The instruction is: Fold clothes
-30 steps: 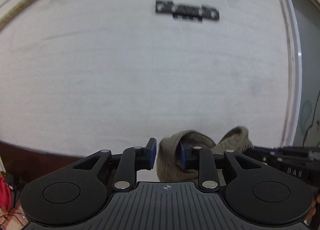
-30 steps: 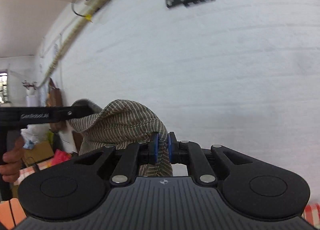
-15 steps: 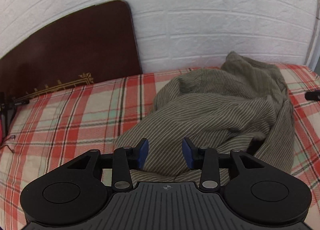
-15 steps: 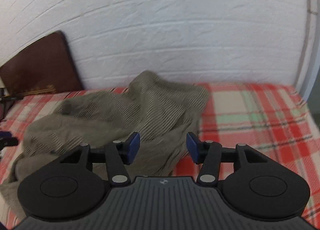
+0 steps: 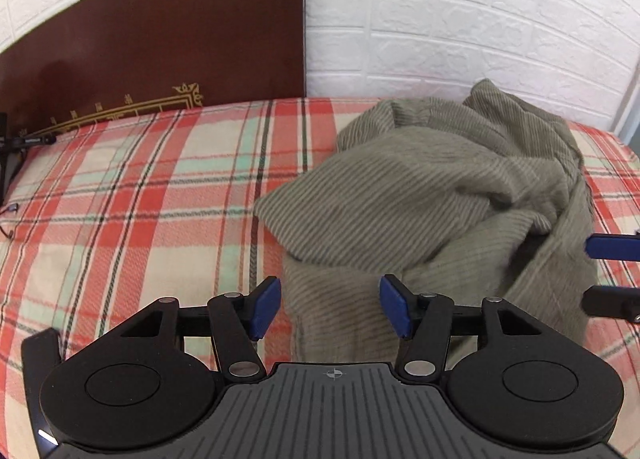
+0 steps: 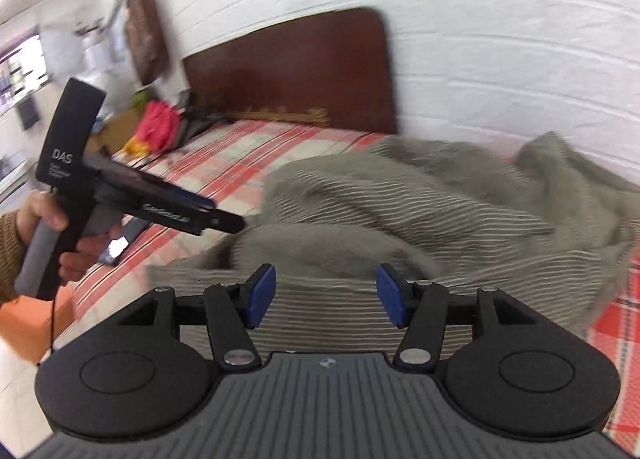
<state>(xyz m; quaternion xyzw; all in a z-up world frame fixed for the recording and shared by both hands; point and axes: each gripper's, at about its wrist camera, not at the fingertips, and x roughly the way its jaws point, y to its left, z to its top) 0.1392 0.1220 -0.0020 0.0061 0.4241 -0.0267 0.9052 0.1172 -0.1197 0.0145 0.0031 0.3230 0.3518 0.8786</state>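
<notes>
White brick wall (image 5: 460,19) behind; dark brown headboard (image 5: 160,39) with gold trim. Red plaid bedspread (image 5: 140,187) covers the bed. Olive striped garment (image 5: 420,199) lies crumpled on it, right of centre in the left wrist view. Left gripper (image 5: 328,309): jaws just opened, spread, garment edge between the blue pads, not pinched. Right gripper (image 6: 326,295): jaws just opened, spread over the garment, nothing gripped. Left hand (image 6: 48,227) on handle; "DAS" readable, smaller print blurred.

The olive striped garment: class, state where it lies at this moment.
In the left wrist view the olive striped garment lies crumpled on the right half of the plaid bed cover, below the white brick wall and right of the brown headboard.
</notes>
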